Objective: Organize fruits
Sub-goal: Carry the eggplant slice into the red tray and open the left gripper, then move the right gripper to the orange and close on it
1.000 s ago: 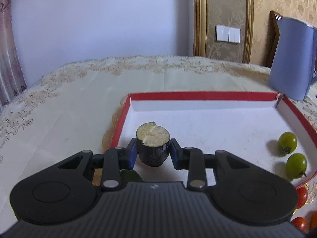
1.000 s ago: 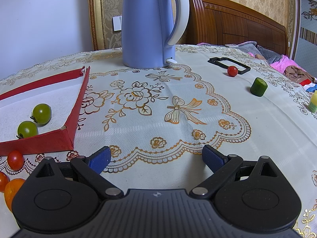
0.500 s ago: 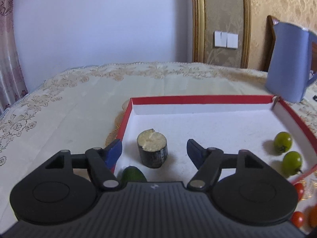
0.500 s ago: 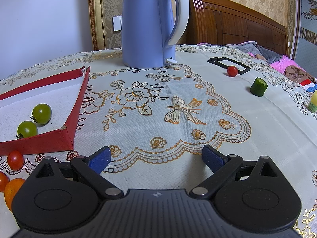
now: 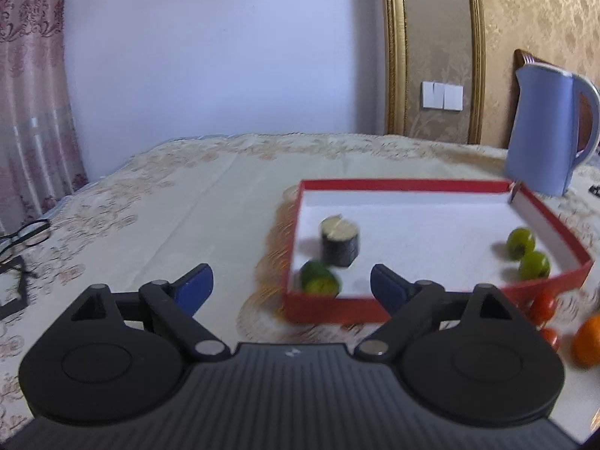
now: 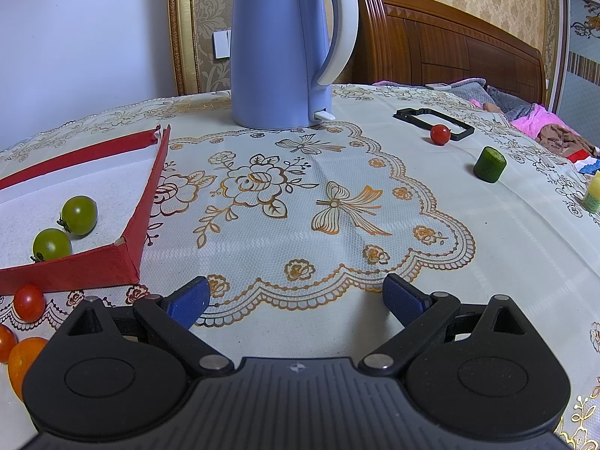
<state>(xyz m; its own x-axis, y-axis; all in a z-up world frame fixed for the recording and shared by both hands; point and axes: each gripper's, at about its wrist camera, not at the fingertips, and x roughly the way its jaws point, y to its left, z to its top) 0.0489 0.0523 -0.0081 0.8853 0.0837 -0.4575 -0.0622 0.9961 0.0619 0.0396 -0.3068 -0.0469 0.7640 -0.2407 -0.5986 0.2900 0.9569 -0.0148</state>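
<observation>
A red-walled box [image 5: 555, 281] with a white floor holds a dark eggplant chunk [image 5: 339, 242], a green cucumber piece [image 5: 318, 281] and two green tomatoes [image 5: 521, 242]. My left gripper [image 5: 290, 287] is open and empty, in front of the box's near left corner. My right gripper [image 6: 296, 300] is open and empty over the lace cloth. The box's corner [image 6: 123, 247] and the green tomatoes [image 6: 78, 214] show at its left. Red tomatoes [image 6: 29, 302] and an orange fruit [image 6: 22, 356] lie outside the box. A red tomato [image 6: 440, 134] and a cucumber chunk [image 6: 489, 164] lie far right.
A blue kettle [image 6: 285, 45] stands behind the box. A black frame [image 6: 431, 122] lies by the far tomato. Glasses [image 5: 22, 234] and another black frame [image 5: 11, 300] lie at the table's left. A yellow-green object [image 6: 592, 195] sits at the right edge.
My left gripper let go of the eggplant chunk in the box, opened wide, and drew back and to the left. The right gripper has not moved.
</observation>
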